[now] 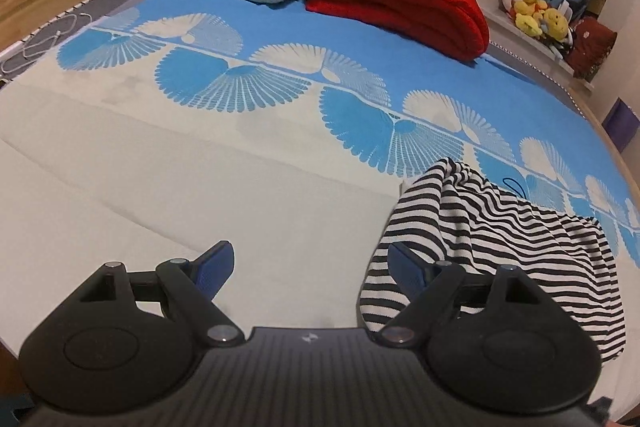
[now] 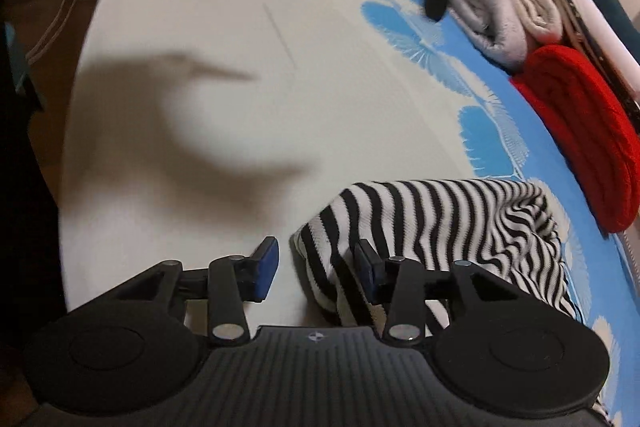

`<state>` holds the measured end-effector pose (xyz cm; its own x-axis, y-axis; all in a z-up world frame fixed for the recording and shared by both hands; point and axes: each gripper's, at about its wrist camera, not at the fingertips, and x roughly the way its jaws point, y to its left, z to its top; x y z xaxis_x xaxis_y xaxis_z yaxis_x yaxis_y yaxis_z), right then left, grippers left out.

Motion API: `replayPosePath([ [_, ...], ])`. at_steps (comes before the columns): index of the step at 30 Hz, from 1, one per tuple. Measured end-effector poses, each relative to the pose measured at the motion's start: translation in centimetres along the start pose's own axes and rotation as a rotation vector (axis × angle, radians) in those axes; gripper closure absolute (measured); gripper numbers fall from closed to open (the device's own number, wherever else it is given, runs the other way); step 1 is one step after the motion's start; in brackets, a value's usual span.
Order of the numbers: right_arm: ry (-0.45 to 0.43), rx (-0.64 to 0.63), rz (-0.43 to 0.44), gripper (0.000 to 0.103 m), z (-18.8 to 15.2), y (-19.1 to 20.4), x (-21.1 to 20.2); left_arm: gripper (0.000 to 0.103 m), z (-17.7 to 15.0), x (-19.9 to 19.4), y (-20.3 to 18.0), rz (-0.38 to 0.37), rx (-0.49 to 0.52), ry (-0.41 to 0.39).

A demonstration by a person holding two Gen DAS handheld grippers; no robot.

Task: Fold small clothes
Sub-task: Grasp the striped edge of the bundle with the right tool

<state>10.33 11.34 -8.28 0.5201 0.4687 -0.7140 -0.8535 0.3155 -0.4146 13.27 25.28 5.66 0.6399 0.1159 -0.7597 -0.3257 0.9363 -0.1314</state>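
Left gripper (image 1: pixel 310 269) is hovering with jaws spread wide, gripping nothing; striped garment (image 1: pixel 500 247) is draping over its right finger. Right gripper (image 2: pixel 316 269) is gaping too, empty. The garment is lying bunched on the bedspread (image 1: pixel 160 155), near right.

We see one small garment (image 1: pixel 496 247), knit cloth in black and white stripes. It lies crumpled in a loose, bunched heap with deep wrinkles, not laid flat, resting on the bed (image 1: pixel 200 167) where cream cover meets blue pattern.
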Motion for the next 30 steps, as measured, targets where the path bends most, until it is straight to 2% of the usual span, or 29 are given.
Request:
replayPosePath([
  [1, -0.01, -0.004, -0.004, 0.061, 0.0, 0.1, 0.2, 0.015, 0.1, 0.2, -0.1, -0.011, -0.001, 0.004],
  [5, -0.012, 0.03, -0.01, 0.091, 0.3, -0.7, 0.7, 0.015, 0.7, 1.5, -0.6, -0.082, -0.002, 0.032],
  [9, -0.098, 0.193, -0.006, 0.093, 1.0, -3.2, -2.3, 0.009, 1.6, 4.0, -1.1, -0.234, -0.09, 0.105],
  [10, -0.123, 0.224, -0.01, 0.093, 1.0, -3.7, -3.3, 0.002, 1.9, 4.9, -1.2, -0.273, -0.12, 0.125],
  [13, -0.192, 0.305, -0.009, 0.093, 0.2, -5.5, -6.0, 0.001, 2.8, 8.3, -2.5, -0.394, -0.179, 0.204],
  [16, -0.224, 0.352, 0.004, 0.093, -1.0, -6.7, -7.8, 0.0, 3.2, 12.4, -4.7, -0.488, -0.152, 0.33],
  [20, -0.245, 0.391, 0.019, 0.094, -1.8, -7.4, -9.2, 0.001, 2.8, 16.4, -7.2, -0.522, -0.082, 0.436],
  [23, -0.252, 0.402, 0.029, 0.094, -2.1, -7.8, -9.9, 0.013, 2.9, 18.0, -7.6, -0.528, -0.105, 0.441],
  [25, -0.252, 0.409, 0.034, 0.094, -2.3, -8.0, -10.0, 0.037, 2.9, 19.0, -7.3, -0.533, -0.139, 0.448],
  [27, -0.252, 0.417, 0.041, 0.094, -2.2, -8.2, -10.0, 0.065, 3.1, 19.5, -7.2, -0.528, -0.14, 0.441],
  [28, -0.251, 0.424, 0.046, 0.094, -2.1, -8.3, -9.9, 0.084, 3.2, 19.6, -7.1, -0.529, -0.124, 0.433],
  [30, -0.246, 0.439, 0.061, 0.094, -1.6, -8.4, -9.6, 0.089, 3.7, 18.9, -6.8, -0.516, -0.114, 0.409],
])
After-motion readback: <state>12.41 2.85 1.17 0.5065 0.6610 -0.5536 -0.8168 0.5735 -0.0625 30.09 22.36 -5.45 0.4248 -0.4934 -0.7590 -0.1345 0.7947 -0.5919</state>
